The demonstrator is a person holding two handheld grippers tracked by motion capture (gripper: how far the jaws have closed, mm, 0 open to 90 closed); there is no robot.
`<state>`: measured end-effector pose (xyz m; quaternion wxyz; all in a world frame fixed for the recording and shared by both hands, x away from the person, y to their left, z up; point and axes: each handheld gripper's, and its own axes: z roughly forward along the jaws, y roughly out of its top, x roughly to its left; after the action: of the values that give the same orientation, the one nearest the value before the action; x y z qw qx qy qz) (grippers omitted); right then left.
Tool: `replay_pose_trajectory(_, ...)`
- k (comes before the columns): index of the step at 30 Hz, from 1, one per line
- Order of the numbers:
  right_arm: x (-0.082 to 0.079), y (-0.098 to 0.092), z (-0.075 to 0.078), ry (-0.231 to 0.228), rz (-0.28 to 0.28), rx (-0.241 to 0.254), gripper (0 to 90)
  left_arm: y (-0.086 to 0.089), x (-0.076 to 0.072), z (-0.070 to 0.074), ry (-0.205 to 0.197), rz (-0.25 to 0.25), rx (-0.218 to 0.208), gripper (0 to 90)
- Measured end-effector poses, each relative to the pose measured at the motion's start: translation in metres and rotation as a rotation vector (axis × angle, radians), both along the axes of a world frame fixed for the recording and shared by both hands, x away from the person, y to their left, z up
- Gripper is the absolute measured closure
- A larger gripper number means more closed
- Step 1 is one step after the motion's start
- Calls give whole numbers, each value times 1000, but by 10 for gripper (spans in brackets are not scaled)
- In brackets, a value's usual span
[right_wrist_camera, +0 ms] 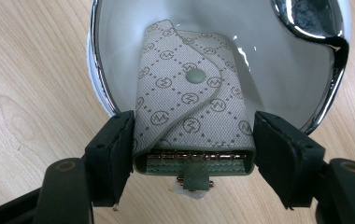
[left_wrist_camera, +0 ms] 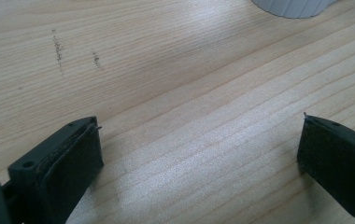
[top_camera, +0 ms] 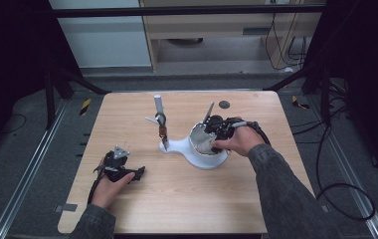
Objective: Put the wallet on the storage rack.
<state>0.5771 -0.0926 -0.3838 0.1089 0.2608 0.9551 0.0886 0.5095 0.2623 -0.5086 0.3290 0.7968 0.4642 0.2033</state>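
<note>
The key case [right_wrist_camera: 192, 107] is a small beige fabric pouch printed with a repeating circled-letter pattern and dotted diamond lines, trimmed in sage green. Its curved flap is closed by a green snap button. It lies partly inside the white bowl [right_wrist_camera: 278, 70], which has a chrome rim, its open green end with a metal hook row projecting over the rim.

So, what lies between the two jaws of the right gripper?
A patterned key wallet, its far end inside the white bowl, fills the gap in the right gripper view.

Woven cloth wallet [right_wrist_camera: 192, 109], glossy bowl [right_wrist_camera: 119, 42], wood table [left_wrist_camera: 175, 84]
</note>
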Motion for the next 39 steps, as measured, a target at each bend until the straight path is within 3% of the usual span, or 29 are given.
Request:
replay_pose_trajectory(23,-1,-4,-1,-8,-10,34,287,0,0,0,1,-1,1,0)
replay_pose_trajectory(39,-6,-7,8,-35,-13,70,276,0,0,0,-1,3,-3,0)
